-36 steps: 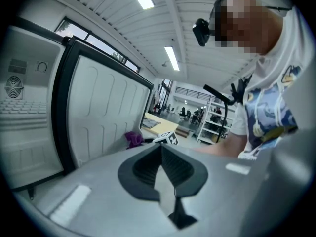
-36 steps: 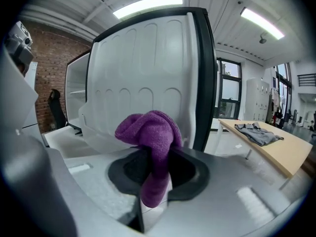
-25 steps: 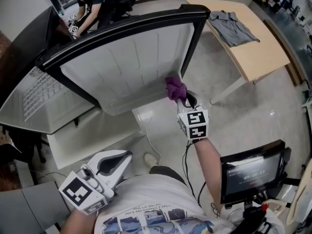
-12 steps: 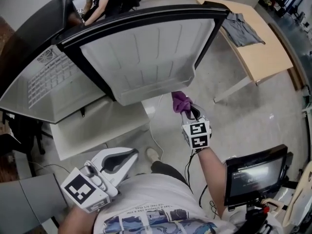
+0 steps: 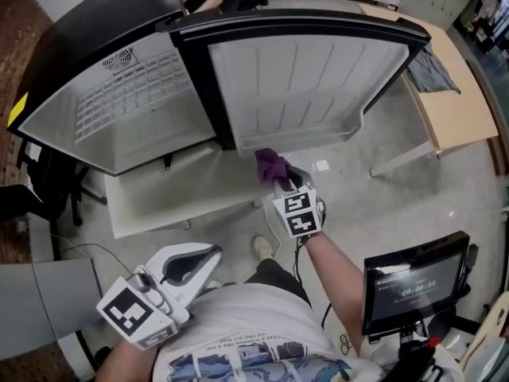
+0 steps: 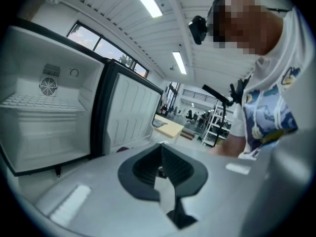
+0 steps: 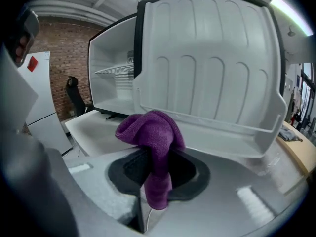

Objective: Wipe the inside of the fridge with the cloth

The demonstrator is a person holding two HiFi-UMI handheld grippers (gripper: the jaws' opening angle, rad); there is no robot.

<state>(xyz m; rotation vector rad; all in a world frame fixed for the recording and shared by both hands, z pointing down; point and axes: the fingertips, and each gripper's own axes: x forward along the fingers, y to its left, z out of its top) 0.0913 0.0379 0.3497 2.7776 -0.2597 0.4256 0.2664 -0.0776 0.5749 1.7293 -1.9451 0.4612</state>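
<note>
The right gripper (image 5: 280, 181) pinches a purple cloth (image 5: 269, 164), bunched above the jaws, a tail hanging below. It is held low before the open door (image 5: 294, 86), outside the fridge (image 5: 119, 110). The left gripper (image 5: 208, 255) is back by the person's torso, and its own view shows its jaws pressed together on nothing (image 6: 160, 169). Only the head view shows the table (image 5: 457, 122) with a grey garment (image 5: 433, 70) and the monitor (image 5: 413, 281), whose digits are too blurred to read. The right gripper view alone shows a gap between the cloth (image 7: 150, 137) and the door's bottom shelf (image 7: 217, 127), and a brick wall (image 7: 59, 58). The left gripper view best shows the round fan grille (image 6: 48, 86). A yellow sticker (image 5: 16, 110) marks the fridge's corner, its print illegible.
</note>
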